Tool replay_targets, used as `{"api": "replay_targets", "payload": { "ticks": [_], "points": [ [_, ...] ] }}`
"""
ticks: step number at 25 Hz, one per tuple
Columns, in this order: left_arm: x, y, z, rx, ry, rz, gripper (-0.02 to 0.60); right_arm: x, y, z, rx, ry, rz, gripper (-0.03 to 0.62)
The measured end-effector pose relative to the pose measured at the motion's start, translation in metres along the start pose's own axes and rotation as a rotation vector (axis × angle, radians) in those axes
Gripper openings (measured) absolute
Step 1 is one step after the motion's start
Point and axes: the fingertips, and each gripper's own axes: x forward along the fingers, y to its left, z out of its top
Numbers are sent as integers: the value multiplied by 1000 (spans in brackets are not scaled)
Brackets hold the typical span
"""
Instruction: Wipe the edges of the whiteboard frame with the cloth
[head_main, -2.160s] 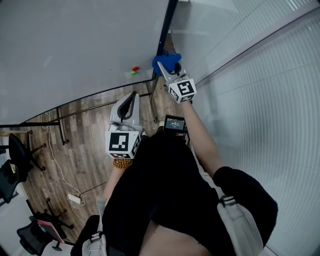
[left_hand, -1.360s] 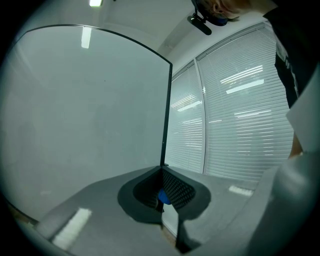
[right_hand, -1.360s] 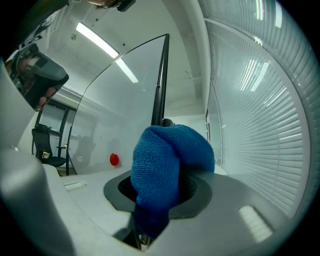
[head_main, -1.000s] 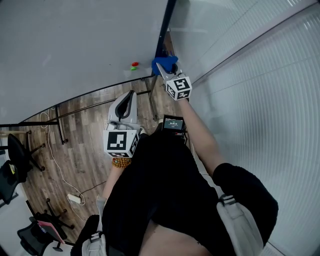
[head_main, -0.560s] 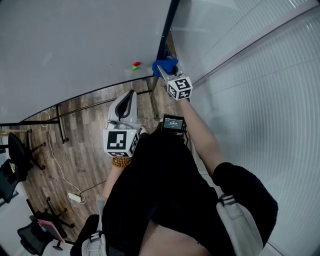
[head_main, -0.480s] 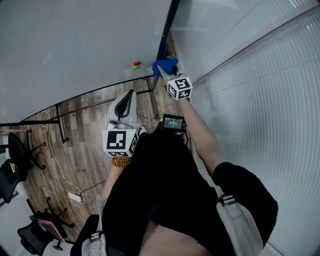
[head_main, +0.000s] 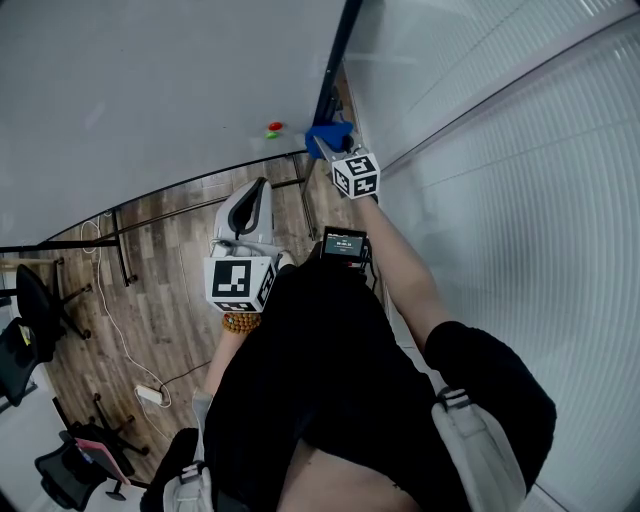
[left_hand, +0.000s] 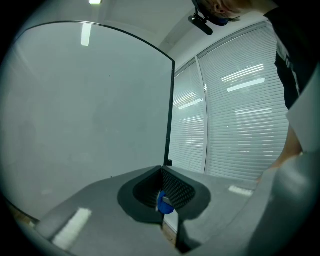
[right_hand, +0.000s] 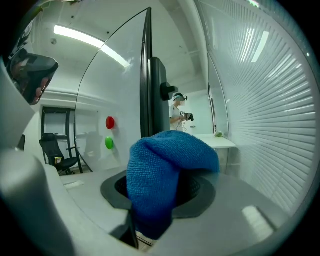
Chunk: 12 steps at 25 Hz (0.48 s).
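Observation:
The whiteboard (head_main: 150, 90) fills the upper left of the head view, with its dark frame edge (head_main: 336, 55) running down its right side. My right gripper (head_main: 326, 146) is shut on the blue cloth (head_main: 328, 136) and holds it against the lower part of that edge. In the right gripper view the cloth (right_hand: 165, 170) bulges over the jaws, just in front of the frame edge (right_hand: 147, 75). My left gripper (head_main: 252, 208) hangs lower and to the left, shut and holding nothing. It points at the board, with the frame edge (left_hand: 170, 115) ahead.
A red magnet (head_main: 274, 127) and a green magnet (head_main: 268, 135) stick to the board near the cloth. A glass wall with blinds (head_main: 520, 180) stands close on the right. Board stand legs (head_main: 302, 205), a floor cable (head_main: 120, 340) and office chairs (head_main: 35, 310) lie below.
The right gripper and cloth have shifted slightly along the frame edge, with the cloth now tucked closer against it. The left gripper has barely moved.

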Motion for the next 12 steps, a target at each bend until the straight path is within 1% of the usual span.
{"api": "replay_targets", "payload": {
  "ticks": [7,12],
  "points": [
    [-1,0,0,-4,-4,1,2,11,-3,-30,5,119,-27,169],
    [-3,2,-3,-11,0,12,2,19,-6,-57,-2,232,-30,171]
  ]
}}
